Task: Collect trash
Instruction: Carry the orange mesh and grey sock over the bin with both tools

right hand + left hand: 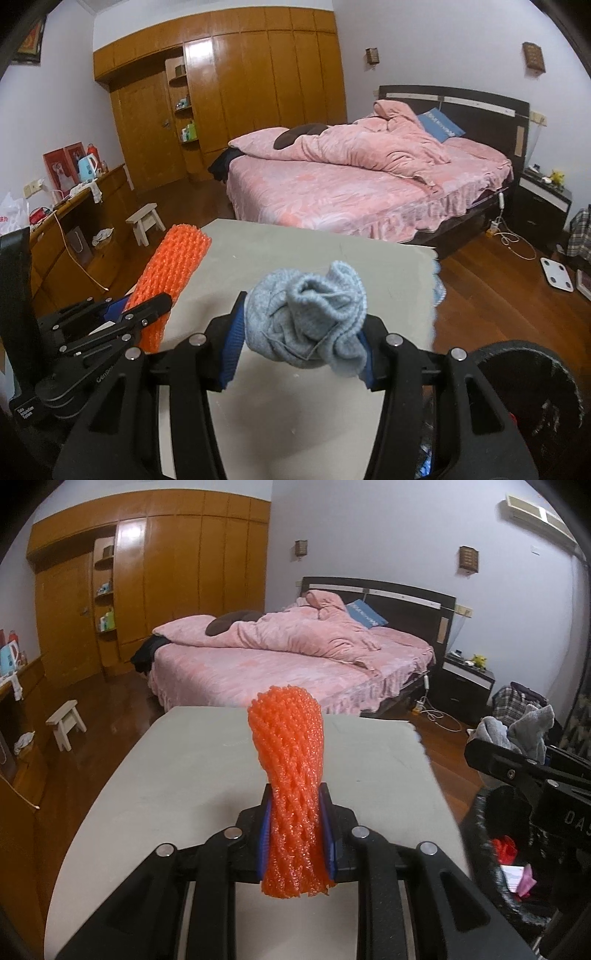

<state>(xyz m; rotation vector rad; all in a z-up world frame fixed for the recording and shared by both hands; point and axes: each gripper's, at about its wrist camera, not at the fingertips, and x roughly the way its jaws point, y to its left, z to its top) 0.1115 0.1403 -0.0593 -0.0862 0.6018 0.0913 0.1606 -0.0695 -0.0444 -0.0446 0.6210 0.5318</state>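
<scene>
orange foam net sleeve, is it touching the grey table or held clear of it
Apart. In the left wrist view the orange foam net sleeve is clamped between the left gripper's blue pads, its lower end hanging above the grey table.

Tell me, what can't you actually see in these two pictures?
- Bin contents: left view, mostly blocked by the right gripper; right view, cut off by the frame edge.
- Table beneath the sock: right view, hidden by the sock.
- Shelf items: too small in both views.
- Net lower end: hidden behind the left gripper.
</scene>
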